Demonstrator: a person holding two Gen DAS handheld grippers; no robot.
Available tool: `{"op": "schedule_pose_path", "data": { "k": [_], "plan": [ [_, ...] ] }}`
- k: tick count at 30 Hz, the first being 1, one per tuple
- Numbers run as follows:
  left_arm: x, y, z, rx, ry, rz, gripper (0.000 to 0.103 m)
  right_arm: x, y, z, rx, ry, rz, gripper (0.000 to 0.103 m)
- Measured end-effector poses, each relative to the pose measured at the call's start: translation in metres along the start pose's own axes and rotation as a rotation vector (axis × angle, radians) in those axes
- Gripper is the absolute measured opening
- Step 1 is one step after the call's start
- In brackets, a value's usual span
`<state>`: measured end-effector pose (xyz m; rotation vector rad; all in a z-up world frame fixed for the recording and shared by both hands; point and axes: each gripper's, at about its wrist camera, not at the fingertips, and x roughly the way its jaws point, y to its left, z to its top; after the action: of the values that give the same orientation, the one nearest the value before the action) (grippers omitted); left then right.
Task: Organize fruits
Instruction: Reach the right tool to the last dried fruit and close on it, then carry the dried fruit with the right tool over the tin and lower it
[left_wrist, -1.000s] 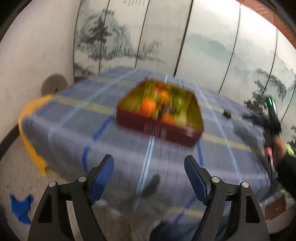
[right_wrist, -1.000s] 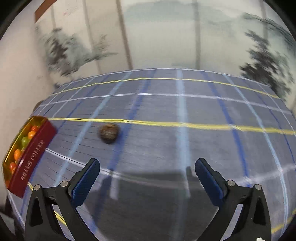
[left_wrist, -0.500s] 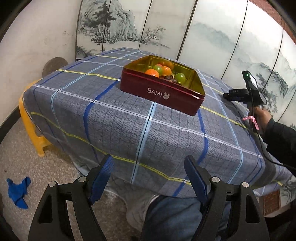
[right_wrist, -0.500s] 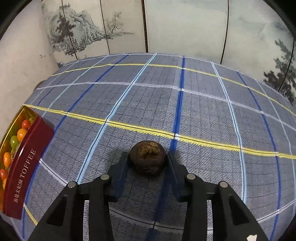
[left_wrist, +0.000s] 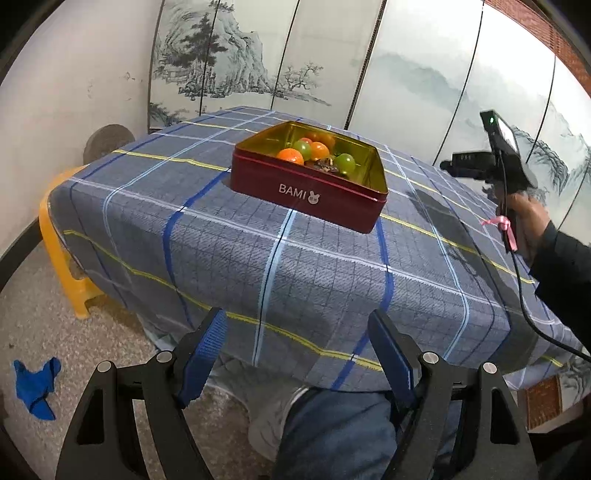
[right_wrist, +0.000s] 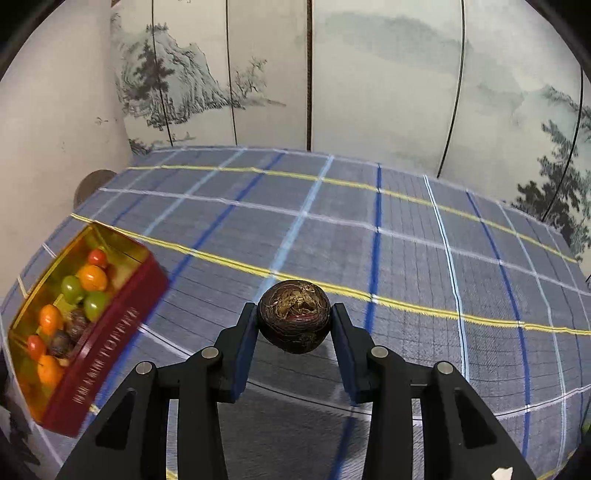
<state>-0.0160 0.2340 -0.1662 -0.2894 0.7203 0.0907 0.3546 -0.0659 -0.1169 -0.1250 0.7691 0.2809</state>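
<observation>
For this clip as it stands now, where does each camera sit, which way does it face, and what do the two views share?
Left wrist: on the left gripper, jaws open, empty; faces the red tin from beyond the table's edge; shows the person's knee and right hand.
Right wrist: on the right gripper, above the tablecloth; clamps a dark brown fruit.
Shared: tin, cloth, painted screen.
</observation>
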Motion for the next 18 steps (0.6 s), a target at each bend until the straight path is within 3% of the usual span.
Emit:
{"op": "schedule_pose_path", "data": {
  "k": [18],
  "plan": [
    [-0.018, 0.019, -0.017, -0.055, -0.013, 0.026, 0.079, -0.053, 0.08, 0.023, -0.097, -0.08, 0.049, 0.037]
  ]
}}
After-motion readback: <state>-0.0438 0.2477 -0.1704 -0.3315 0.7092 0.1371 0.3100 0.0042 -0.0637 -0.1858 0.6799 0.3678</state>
